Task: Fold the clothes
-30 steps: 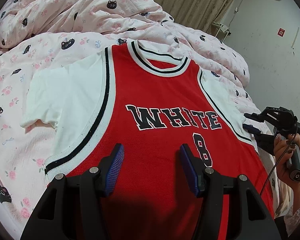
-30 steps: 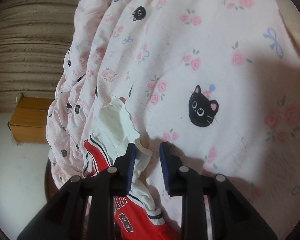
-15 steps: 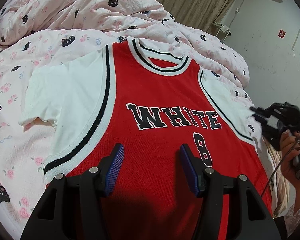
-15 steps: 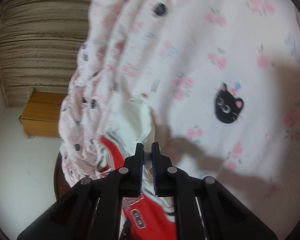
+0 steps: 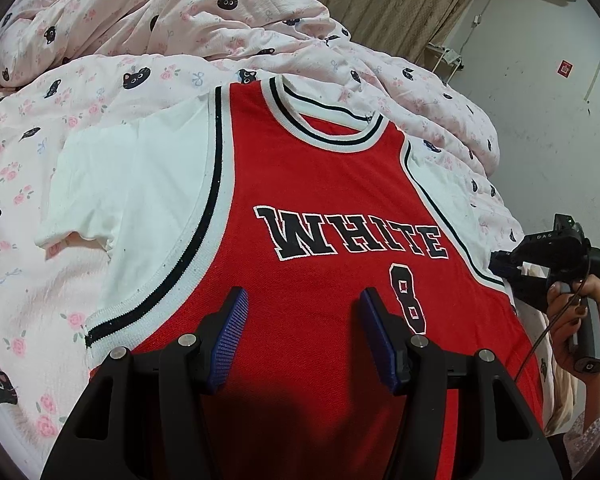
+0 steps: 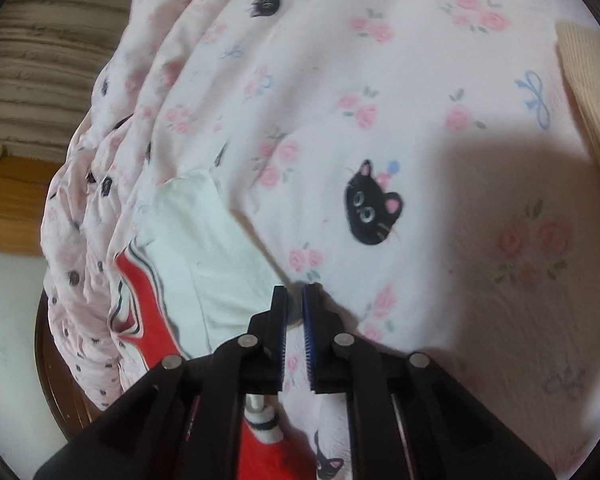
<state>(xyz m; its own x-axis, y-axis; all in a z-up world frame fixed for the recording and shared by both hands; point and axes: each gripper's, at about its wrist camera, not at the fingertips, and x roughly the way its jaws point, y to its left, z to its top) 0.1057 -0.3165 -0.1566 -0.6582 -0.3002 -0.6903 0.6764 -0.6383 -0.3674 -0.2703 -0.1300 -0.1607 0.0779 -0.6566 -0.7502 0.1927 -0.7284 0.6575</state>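
Note:
A red jersey (image 5: 319, 208) with white sleeves, lettered WHITE 8, lies flat on the bed, collar away from me. My left gripper (image 5: 301, 310) is open and empty, hovering over the jersey's lower chest. The right gripper shows in the left wrist view (image 5: 511, 270) at the jersey's right edge. In the right wrist view my right gripper (image 6: 294, 300) has its jaws nearly closed at the edge of the white right sleeve (image 6: 216, 256); whether cloth sits between them I cannot tell. The left sleeve (image 5: 128, 184) lies spread out.
A pink quilt (image 5: 148, 20) with black cats and roses covers the bed and bunches up behind the jersey. A wooden cabinet (image 6: 16, 200) stands beyond the bed. A beige cloth (image 6: 587, 92) lies at the right. A white wall (image 5: 559, 120) is to the right.
My right gripper closed from open to nearly shut at the right sleeve's edge and shifted slightly. My left gripper stayed open over the jersey.

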